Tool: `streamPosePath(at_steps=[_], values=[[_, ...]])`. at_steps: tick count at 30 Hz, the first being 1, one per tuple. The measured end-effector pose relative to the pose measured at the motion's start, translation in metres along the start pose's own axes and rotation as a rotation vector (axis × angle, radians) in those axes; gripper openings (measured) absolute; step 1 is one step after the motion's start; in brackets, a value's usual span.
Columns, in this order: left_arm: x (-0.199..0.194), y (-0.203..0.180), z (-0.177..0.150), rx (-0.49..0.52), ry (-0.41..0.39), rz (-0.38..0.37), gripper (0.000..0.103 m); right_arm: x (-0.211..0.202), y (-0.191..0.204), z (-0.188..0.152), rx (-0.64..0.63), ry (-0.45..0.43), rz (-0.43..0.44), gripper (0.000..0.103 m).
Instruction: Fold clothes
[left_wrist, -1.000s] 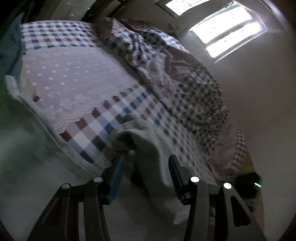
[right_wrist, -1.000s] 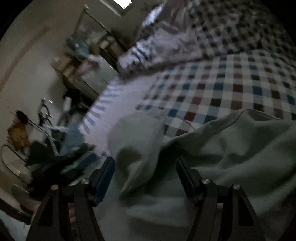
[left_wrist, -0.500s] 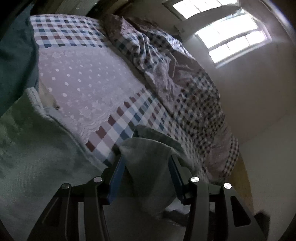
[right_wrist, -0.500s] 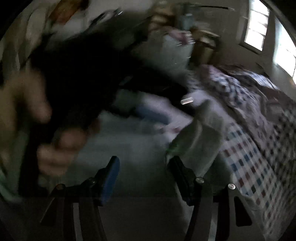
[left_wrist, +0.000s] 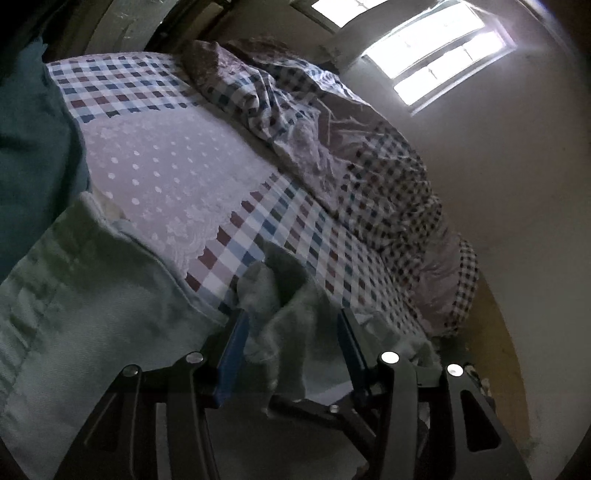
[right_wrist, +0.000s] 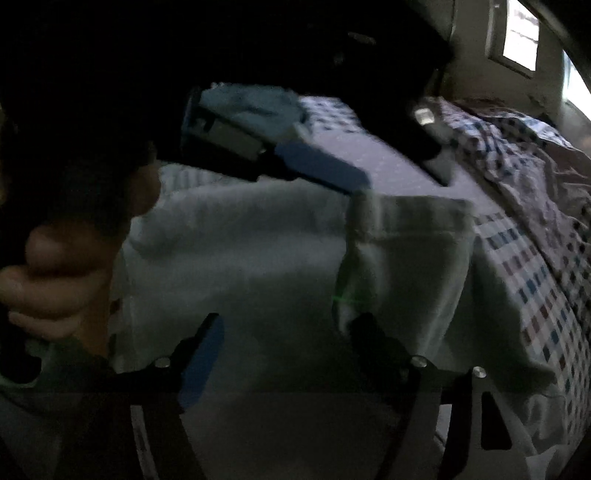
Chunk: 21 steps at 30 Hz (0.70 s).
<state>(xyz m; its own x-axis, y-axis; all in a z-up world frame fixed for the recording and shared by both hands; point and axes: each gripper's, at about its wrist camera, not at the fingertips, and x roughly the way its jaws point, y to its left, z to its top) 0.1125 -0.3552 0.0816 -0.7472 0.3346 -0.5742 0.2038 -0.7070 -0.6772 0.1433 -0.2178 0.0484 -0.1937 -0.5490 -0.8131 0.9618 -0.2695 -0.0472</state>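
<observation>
My left gripper (left_wrist: 291, 339) is clamped on a bunched fold of the pale green garment (left_wrist: 92, 295), same hold as a second ago, pads pressing cloth at the near edge of the bed (left_wrist: 295, 229). The right gripper (right_wrist: 284, 339) has swung across and rolled over since a second ago; it now looks down on the garment laid flat over the checked sheet (right_wrist: 535, 280), with the left gripper and the person's hand (right_wrist: 62, 280) in the upper left of its view. Its jaws are opening: a fold of cloth sits against the right-hand finger, but the pads aren't pressing it, so I read that as let go. Garment is spread on the bed beside the white lace cover (left_wrist: 166, 173), rumpled duvet (left_wrist: 351, 147) behind. My judgement: the right side has laid its corner over and released, one fold is down, and the left end needs to be brought across next.
</observation>
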Motion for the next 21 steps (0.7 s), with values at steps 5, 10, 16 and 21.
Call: streamPosePath(at_steps=[5, 10, 16, 21], values=[[0.017, 0.028, -0.009, -0.078, 0.082, 0.083, 0.054, -0.005, 0.001, -0.011, -0.001, 0.059, 0.04, 0.08], [0.02, 0.055, -0.022, -0.167, 0.111, 0.102, 0.054, -0.034, -0.031, -0.024, 0.107, 0.081, 0.144, 0.08], [0.024, 0.056, -0.036, -0.211, 0.12, 0.071, 0.053, -0.061, -0.126, 0.01, 0.326, -0.032, 0.048, 0.08], [0.026, 0.062, -0.039, -0.251, 0.115, 0.095, 0.029, -0.022, -0.195, 0.055, 0.413, 0.075, 0.019, 0.08]])
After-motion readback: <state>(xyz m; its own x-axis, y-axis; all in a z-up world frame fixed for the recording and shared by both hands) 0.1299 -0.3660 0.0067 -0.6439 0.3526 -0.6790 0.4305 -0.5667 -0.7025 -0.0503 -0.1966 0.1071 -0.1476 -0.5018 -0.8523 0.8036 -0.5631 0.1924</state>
